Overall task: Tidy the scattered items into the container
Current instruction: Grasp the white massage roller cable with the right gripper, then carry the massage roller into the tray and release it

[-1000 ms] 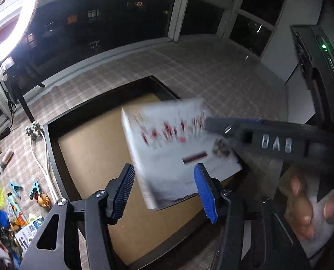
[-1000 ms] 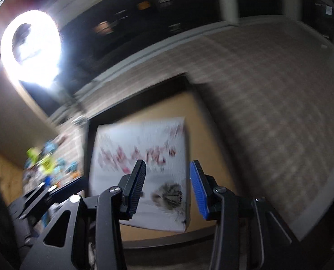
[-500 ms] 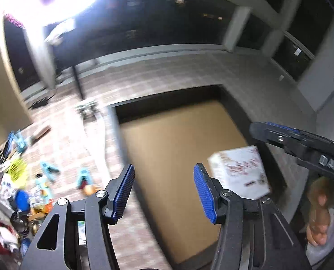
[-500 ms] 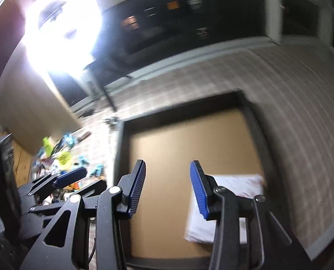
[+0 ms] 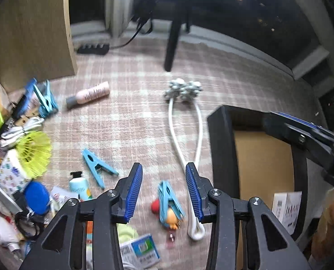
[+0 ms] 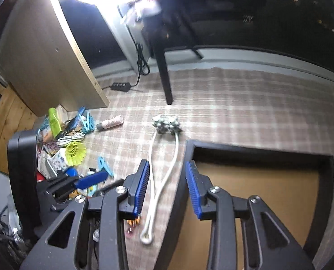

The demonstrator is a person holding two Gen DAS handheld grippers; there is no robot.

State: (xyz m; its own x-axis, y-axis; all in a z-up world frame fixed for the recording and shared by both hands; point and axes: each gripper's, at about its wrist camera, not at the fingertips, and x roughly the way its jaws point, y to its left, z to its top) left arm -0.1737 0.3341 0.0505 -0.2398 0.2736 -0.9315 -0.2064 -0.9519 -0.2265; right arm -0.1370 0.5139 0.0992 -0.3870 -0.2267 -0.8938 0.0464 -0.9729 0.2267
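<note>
With the white box (image 5: 286, 209) already in the container (image 5: 221, 148), both my jaws had just been closing, empty, over clips and bottles left scattered.

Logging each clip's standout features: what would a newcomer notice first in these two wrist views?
The jumble of small items heaped at the left on the plaid cloth, with a yellow shuttlecock and blue clothespins spilling out. Next, the white looped massage roller in the middle, beside the black-rimmed container on the right, where a white box lies.
</note>
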